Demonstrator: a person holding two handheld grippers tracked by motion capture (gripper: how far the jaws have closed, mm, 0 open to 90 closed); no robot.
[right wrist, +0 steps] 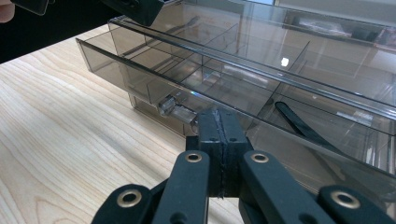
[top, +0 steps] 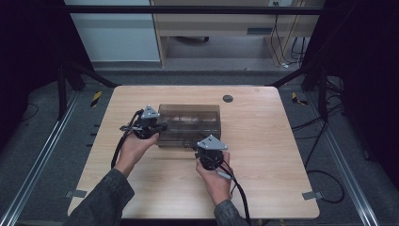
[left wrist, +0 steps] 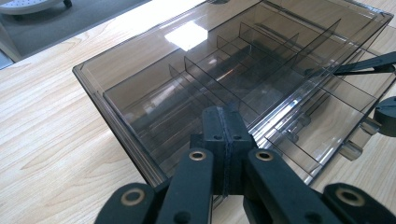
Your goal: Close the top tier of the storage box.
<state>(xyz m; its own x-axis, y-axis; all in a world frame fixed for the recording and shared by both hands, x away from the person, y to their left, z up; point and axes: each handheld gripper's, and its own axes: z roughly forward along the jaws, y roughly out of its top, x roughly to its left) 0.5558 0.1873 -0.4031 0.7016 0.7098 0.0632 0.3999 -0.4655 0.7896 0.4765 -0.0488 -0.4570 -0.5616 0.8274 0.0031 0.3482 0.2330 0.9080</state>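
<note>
A smoky see-through organiser box (top: pixel 190 123) with several dividers inside lies in the middle of the wooden table (top: pixel 263 141). My left gripper (top: pixel 163 126) is at the box's left end, with its jaws pressed together over the box's edge (left wrist: pixel 224 116) and nothing between them. At the box's front right corner my right gripper (top: pixel 207 143) is shut too, its tips (right wrist: pixel 223 116) right beside a clear latch (right wrist: pixel 175 108) on the front wall. The box (left wrist: pixel 210 60) has its lid on, and its compartments (right wrist: pixel 261 60) look empty.
A round cable hole (top: pixel 227 98) sits in the table behind the box. Bare wood lies to the right and front. Black frame posts (top: pixel 61 89) stand at the far left and right, and cables (top: pixel 324 174) lie on the floor.
</note>
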